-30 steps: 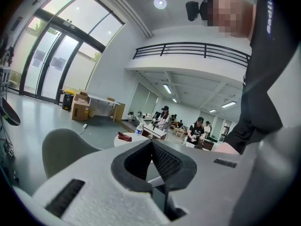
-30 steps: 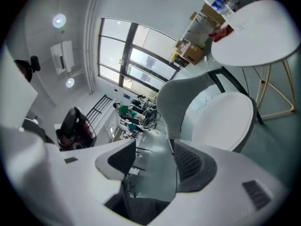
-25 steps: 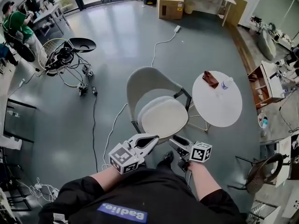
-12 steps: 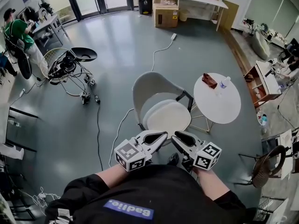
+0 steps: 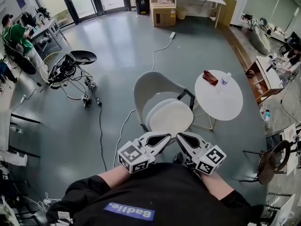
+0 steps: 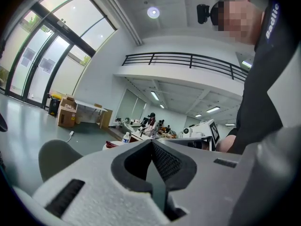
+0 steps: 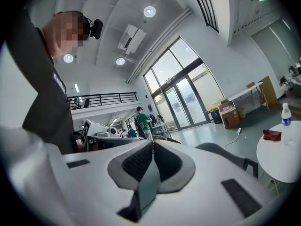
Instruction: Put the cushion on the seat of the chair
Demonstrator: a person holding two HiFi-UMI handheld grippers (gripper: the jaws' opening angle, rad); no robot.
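off-white round padded cushion lying flat on seat of grey shell chair, just beyond both tong tips, untouched, left gripper jaws pressed together, empty, right gripper jaws pressed together, empty

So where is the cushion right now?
In the head view, the cushion lies on the seat of the grey chair in the middle of the floor, just left of the round white table.

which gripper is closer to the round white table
Right. In the head view the right gripper sits below and left of the round white table. The left gripper lies farther left, beyond the right one.
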